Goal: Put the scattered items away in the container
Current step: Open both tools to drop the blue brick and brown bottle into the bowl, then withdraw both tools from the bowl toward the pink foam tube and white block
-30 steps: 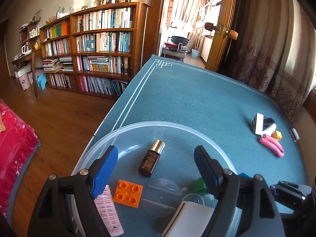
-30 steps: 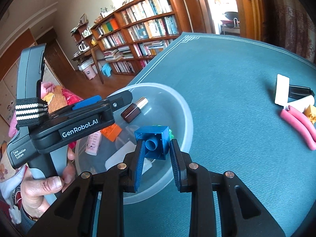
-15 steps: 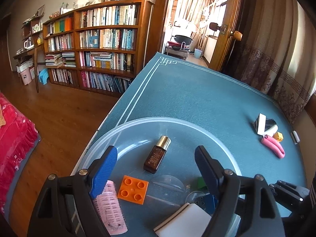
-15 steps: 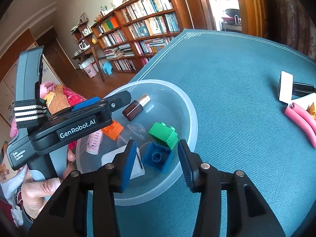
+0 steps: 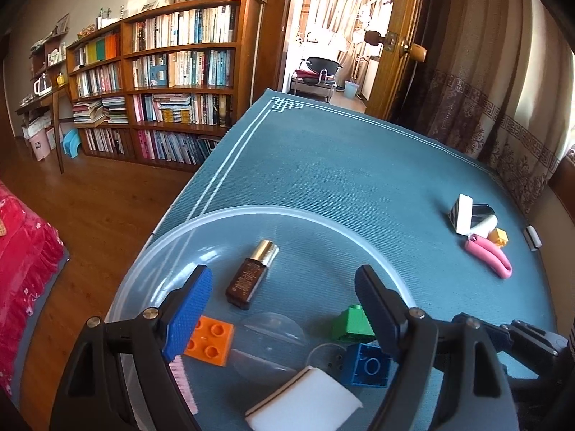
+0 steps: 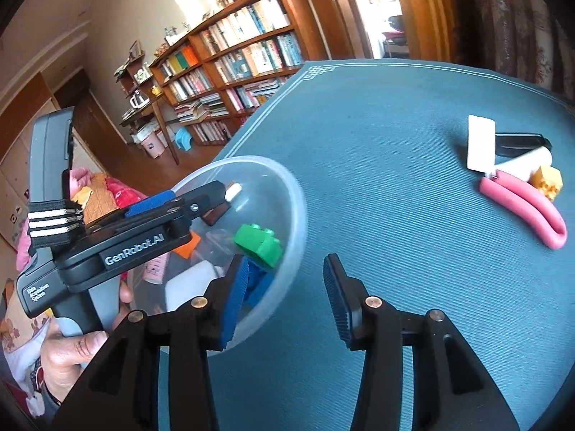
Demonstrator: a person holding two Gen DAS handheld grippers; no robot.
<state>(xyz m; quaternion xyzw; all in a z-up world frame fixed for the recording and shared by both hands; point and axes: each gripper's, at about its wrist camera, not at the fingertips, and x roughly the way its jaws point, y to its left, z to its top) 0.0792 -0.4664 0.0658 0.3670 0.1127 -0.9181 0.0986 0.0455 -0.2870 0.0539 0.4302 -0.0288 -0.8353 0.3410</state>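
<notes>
Left wrist view: the left gripper (image 5: pixel 280 294) hangs over the clear bowl (image 5: pixel 251 212), fingers spread wide and holding nothing. The bowl sits on the teal surface (image 5: pixel 359 165) at its near left edge. Inside the bowl lie a brown bottle (image 5: pixel 251 274) with a gold cap, an orange brick (image 5: pixel 210 339) under the left finger, a green brick (image 5: pixel 352 325), a blue brick (image 5: pixel 370 364) touching it on the near side, a white block (image 5: pixel 305 400) nearest the camera, and a pink comb (image 5: pixel 183 382) partly hidden behind the left finger. Well to the right of the bowl a small pile waits on the surface: a white card (image 5: pixel 463 213), a black clip (image 5: pixel 481 210), a white tube (image 5: pixel 487 224), a yellow brick (image 5: pixel 499 237) and a pink clip (image 5: pixel 488 256). This view alone shows the bottle whole and the comb.

Right wrist view: the right gripper (image 6: pixel 284 298) is low, just right of the bowl (image 6: pixel 298 222), fingers spread and empty; its left finger overlaps the bowl's rim. The green brick (image 6: pixel 258 240) rests on the blue brick (image 6: pixel 258 282). Only here is a hand (image 6: pixel 68 355) seen, wrapped around the left gripper's (image 6: pixel 215 194) handle left of the bowl, tilting it over the bowl. The pile lies far right of the bowl, the pink clip (image 6: pixel 524 212) closest.
</notes>
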